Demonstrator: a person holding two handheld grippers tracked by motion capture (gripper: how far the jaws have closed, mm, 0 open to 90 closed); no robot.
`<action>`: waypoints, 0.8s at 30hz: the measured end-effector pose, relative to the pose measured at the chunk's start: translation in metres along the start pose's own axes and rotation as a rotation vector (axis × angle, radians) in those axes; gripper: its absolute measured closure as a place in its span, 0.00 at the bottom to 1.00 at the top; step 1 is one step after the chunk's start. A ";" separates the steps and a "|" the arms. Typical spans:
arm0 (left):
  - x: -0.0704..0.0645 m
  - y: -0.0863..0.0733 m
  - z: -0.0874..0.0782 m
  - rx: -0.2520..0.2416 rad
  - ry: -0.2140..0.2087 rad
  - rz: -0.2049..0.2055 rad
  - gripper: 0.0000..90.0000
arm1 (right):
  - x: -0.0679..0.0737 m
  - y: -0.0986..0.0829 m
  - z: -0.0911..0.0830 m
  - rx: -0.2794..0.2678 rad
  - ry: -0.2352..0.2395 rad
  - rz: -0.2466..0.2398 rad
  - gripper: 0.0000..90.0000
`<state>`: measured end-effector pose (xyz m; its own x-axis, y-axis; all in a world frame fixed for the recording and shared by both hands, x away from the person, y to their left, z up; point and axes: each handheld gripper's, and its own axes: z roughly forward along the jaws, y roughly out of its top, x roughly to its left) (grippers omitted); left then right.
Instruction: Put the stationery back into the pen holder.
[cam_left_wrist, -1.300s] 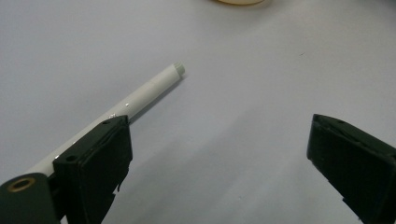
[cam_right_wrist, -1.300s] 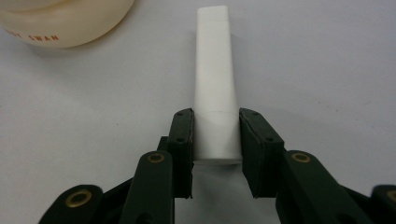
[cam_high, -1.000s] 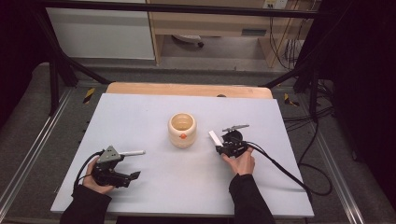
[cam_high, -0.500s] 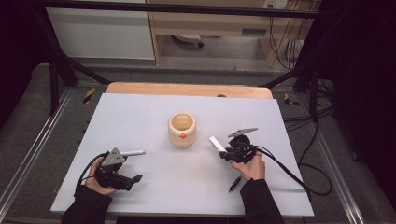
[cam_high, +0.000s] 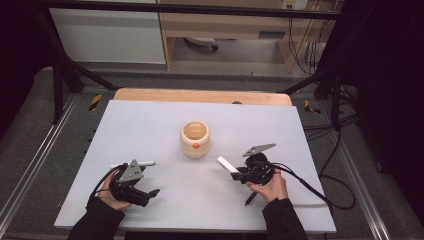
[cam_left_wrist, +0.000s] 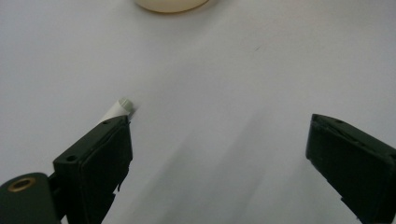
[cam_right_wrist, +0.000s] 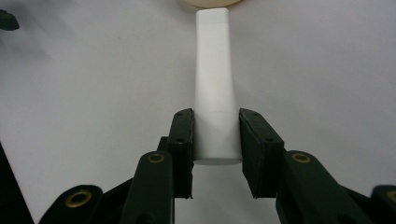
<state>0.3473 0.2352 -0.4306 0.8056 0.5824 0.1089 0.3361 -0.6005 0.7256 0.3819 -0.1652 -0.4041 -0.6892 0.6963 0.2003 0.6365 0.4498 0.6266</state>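
Observation:
A cream cup (cam_high: 195, 139) with an orange mark stands at the middle of the white table (cam_high: 150, 125); its base shows at the top of the left gripper view (cam_left_wrist: 170, 4). My right gripper (cam_high: 236, 172) (cam_right_wrist: 215, 126) is shut on the thick end of a white tube (cam_high: 227, 164) (cam_right_wrist: 213, 79), which points toward the cup. My left gripper (cam_high: 150, 178) (cam_left_wrist: 219, 135) rests low at the near left with its jaws wide apart and nothing between them. A thin white stick (cam_high: 136, 164) (cam_left_wrist: 119, 108) lies on the table just outside its left jaw.
A short thin black object (cam_high: 248, 198) lies on the table under the right hand. The right gripper's cable (cam_high: 305, 187) trails off to the right edge. A wooden board (cam_high: 200, 96) borders the table's far side.
The right gripper has drawn back toward the near edge with the white tube still in it. The left gripper has hardly moved.

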 end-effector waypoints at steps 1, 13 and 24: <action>-0.001 0.001 0.001 0.000 0.002 0.009 0.08 | 0.001 0.000 0.000 -0.001 0.004 -0.010 0.75; -0.013 0.014 0.005 -0.007 0.019 0.111 0.08 | 0.014 0.005 0.001 -0.011 0.061 -0.066 0.75; -0.026 0.030 0.010 -0.012 0.057 0.257 0.09 | 0.027 0.010 0.005 0.014 0.116 -0.103 0.75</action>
<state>0.3410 0.1968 -0.4184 0.8349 0.4417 0.3283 0.1181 -0.7264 0.6770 0.3712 -0.1391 -0.3967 -0.7859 0.5772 0.2217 0.5646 0.5237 0.6380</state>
